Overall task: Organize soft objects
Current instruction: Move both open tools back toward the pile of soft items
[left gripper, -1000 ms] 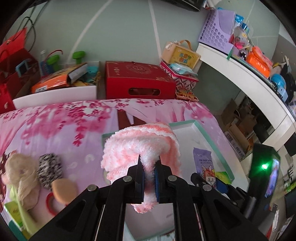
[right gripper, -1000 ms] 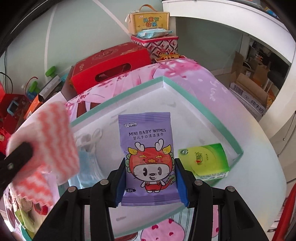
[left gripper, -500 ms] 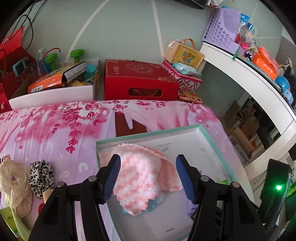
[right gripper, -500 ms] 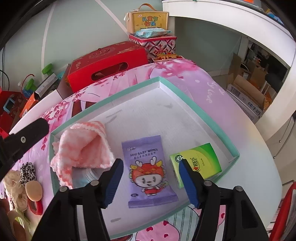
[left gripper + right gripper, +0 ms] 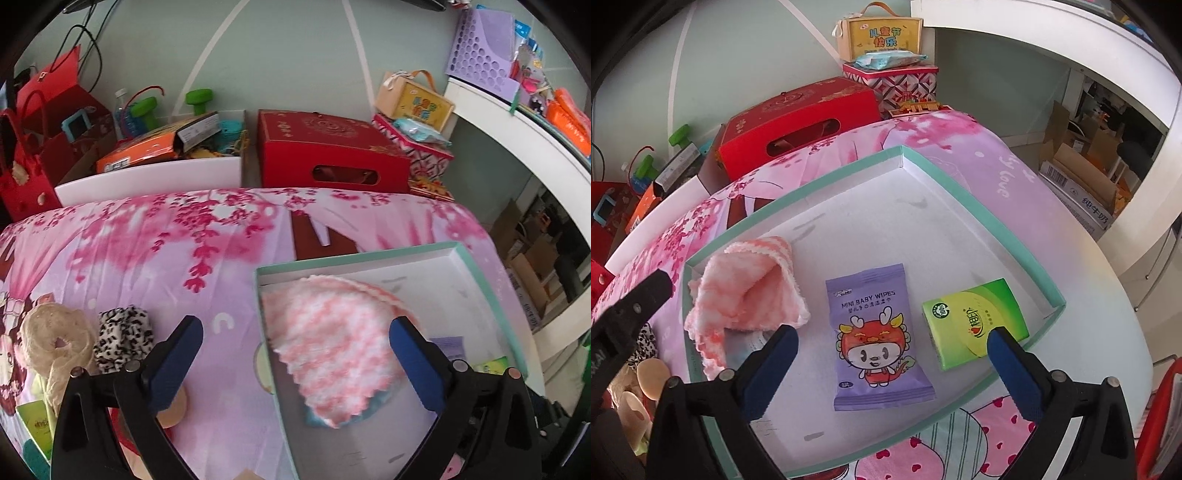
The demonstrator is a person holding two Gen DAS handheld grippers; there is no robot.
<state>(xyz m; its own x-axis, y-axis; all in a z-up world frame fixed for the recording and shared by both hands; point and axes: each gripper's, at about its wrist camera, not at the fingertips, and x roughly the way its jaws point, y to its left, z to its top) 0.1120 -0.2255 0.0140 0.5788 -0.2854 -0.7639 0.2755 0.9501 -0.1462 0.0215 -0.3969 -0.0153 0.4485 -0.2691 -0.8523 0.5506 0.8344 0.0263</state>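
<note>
The purple wipes packet (image 5: 877,332) lying in the tray reads "MINI BABY WIPES". On the pink bedspread (image 5: 1004,177) to the right of the tray, script letters spell "love". The far yellow gift box (image 5: 882,35) carries Chinese characters "儿童节快乐".

We are seeing pale green wall (image 5: 288,55) catching daylight; white curved shelf (image 5: 524,136) running right; pink floral cloth (image 5: 147,240) covering worktop.

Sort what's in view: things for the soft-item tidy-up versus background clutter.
Job: pink cloth, wipes pack, tissue pack, tray, leopard scrunchie, cream scrunchie.
Clutter: red box, purple basket, green dumbbells.
</note>
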